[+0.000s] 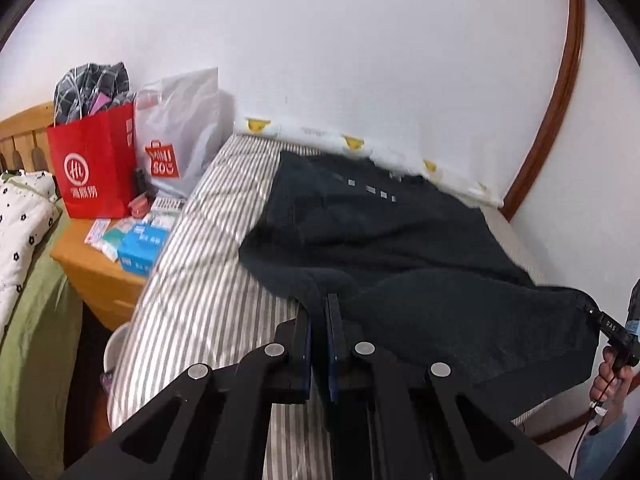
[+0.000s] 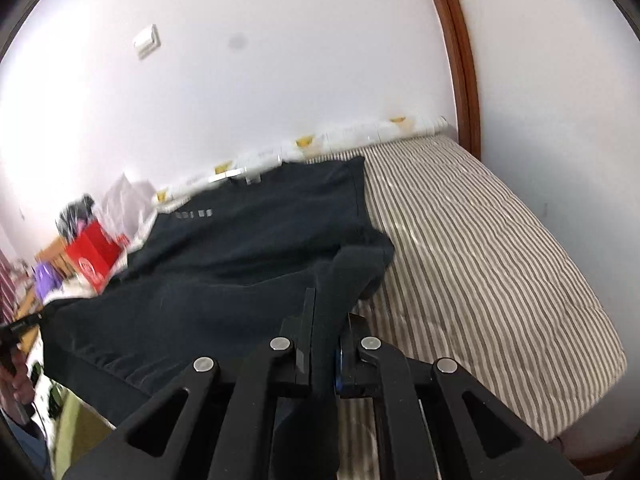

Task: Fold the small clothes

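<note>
Left black two-finger gripper (image 1: 320, 300) is clamped on a fold of the dark navy cotton T-shirt (image 1: 380, 232), jaws nearly together with fabric bunched over the tips. Right black two-finger gripper (image 2: 328, 312) also pinches the shirt (image 2: 224, 264), a thick roll of cloth running down between its jaws. The shirt lies spread on the grey-and-white striped mattress (image 1: 200, 288), ahead of both grippers, near edge lifted off the bed between the two grips. A row of small pale rectangles is printed on the shirt toward its far end.

In the left wrist view the right gripper's tip (image 1: 588, 308) shows at the far right, holding the shirt's other corner, with the person's hand (image 1: 608, 376) behind it. Left of the left gripper, beyond the mattress edge, sits a light wooden nightstand (image 1: 92, 264) carrying a red paper shopping bag (image 1: 94, 168), a white plastic bag with red logo (image 1: 180, 132) and blue tissue packs (image 1: 142, 246).

Beyond the shirt, a white cloth with yellow patches (image 2: 304, 144) lines the white wall (image 2: 280, 60). Right of the right gripper, striped mattress (image 2: 480, 248).
</note>
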`<state>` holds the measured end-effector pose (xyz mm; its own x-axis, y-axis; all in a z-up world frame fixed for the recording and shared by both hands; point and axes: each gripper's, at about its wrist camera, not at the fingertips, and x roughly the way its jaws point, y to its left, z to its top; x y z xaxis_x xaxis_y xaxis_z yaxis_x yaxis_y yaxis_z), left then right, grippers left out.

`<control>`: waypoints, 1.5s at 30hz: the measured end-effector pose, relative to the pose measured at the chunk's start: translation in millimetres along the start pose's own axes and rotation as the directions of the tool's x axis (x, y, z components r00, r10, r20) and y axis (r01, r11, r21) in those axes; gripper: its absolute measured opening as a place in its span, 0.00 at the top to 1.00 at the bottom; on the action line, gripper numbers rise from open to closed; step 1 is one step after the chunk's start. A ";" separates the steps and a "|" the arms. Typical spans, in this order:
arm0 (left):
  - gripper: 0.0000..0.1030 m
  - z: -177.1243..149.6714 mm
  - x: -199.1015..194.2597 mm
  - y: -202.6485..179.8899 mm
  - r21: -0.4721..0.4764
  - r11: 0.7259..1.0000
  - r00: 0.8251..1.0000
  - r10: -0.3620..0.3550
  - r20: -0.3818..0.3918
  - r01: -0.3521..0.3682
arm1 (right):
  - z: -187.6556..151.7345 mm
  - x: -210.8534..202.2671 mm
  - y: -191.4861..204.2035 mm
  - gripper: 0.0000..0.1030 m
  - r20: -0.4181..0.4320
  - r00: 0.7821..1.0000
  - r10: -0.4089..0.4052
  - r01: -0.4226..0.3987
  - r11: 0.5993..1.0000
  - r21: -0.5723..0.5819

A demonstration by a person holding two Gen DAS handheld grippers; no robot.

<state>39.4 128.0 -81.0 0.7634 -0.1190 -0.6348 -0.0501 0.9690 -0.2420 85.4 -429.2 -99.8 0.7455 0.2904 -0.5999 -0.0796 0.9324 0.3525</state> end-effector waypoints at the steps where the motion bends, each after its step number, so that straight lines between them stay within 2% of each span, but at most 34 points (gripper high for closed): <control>1: 0.94 10.2 4.0 -0.8 -0.001 1.000 1.000 -0.003 0.011 0.003 | 4.7 2.2 -0.4 0.94 0.005 1.000 0.001 -0.001 1.000 0.005; 6: 0.94 44.9 27.5 -6.0 0.018 1.000 0.999 0.014 0.045 -0.015 | 40.2 26.1 4.8 0.94 0.024 1.000 -0.003 0.002 1.000 0.015; 10: 0.94 71.0 56.2 -16.7 0.072 0.996 0.998 0.038 0.055 -0.042 | 69.4 51.4 10.4 0.94 0.022 1.000 -0.005 0.005 1.000 0.012; 15: 0.94 102.3 103.5 -17.9 0.087 0.993 0.996 0.080 0.035 -0.083 | 102.5 93.9 14.2 0.94 0.001 1.000 -0.022 0.022 1.000 0.000; 19: 0.94 114.6 142.1 -12.8 0.079 0.991 0.994 0.110 -0.013 -0.108 | 119.5 140.5 7.3 0.94 -0.059 0.998 -0.038 0.040 0.999 0.037; 25: 0.94 122.3 195.0 0.4 0.064 0.987 0.985 0.149 -0.082 -0.144 | 127.0 201.4 -4.0 0.94 -0.117 0.991 -0.059 0.065 0.997 0.050; 31: 0.94 121.0 230.3 18.1 0.025 0.992 0.982 0.128 -0.139 -0.125 | 119.2 255.1 -21.1 0.94 -0.203 0.977 -0.071 0.088 0.993 0.079; 37: 0.93 118.1 247.2 19.3 0.031 0.991 0.977 0.133 -0.166 -0.129 | 113.7 277.0 -25.4 0.95 -0.240 0.968 -0.077 0.101 0.991 0.086; 40: 0.92 117.8 248.4 17.9 0.034 0.991 0.977 0.136 -0.166 -0.132 | 114.4 275.4 -27.4 0.94 -0.258 0.963 -0.073 0.102 0.990 0.099; 43: 0.89 118.2 244.0 19.1 0.021 0.993 0.978 0.120 -0.171 -0.118 | 115.0 263.2 -25.7 0.88 -0.272 0.960 -0.064 0.092 0.992 0.091; 45: 0.79 118.5 238.3 19.2 0.018 0.993 0.975 0.118 -0.188 -0.117 | 113.2 250.4 -21.5 0.70 -0.285 0.957 -0.060 0.081 0.995 0.061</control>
<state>296.7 143.9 -150.0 0.6171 -0.0427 -0.7857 -0.1272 0.9800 -0.1531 348.7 -400.9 -176.3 0.5295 0.2828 -0.7998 0.0213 0.9381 0.3458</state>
